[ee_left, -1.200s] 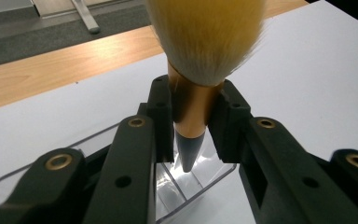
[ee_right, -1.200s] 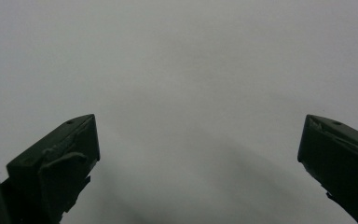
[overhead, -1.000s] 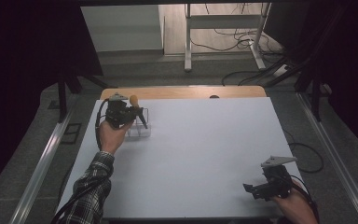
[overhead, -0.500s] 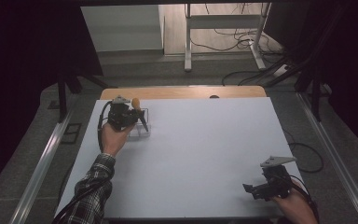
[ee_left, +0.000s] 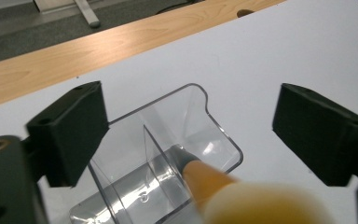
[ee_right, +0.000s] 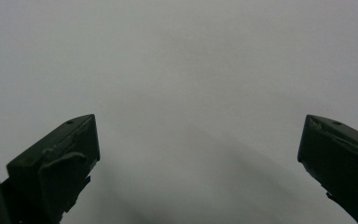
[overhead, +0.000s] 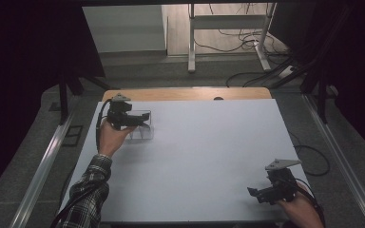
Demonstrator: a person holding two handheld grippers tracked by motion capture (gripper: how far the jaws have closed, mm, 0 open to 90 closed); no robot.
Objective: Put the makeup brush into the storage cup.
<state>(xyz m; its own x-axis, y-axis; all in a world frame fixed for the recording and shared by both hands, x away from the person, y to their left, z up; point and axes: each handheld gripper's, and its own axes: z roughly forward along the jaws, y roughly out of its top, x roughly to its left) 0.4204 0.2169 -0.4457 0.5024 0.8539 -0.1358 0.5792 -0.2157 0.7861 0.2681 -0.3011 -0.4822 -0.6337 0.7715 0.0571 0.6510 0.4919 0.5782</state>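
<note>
Right gripper (overhead: 261,194): near right corner of the white table (overhead: 209,161), low over bare surface; jaws spread wide, nothing between them.
Left gripper (overhead: 140,121): far left part of the table, above the clear box; jaws have just been opening and now stand wide apart, not pressing on anything.
Orange pen (ee_left: 223,186): tip down inside the box, between the jaws.
Clear box (ee_left: 168,154): transparent, with one inner divider, on the table near the wooden edge (overhead: 185,93).

Left gripper (overhead: 140,119): I have its jaws just opened wide, hand at far left | Right gripper (overhead: 258,194): I hold it near right, jaws apart.
</note>
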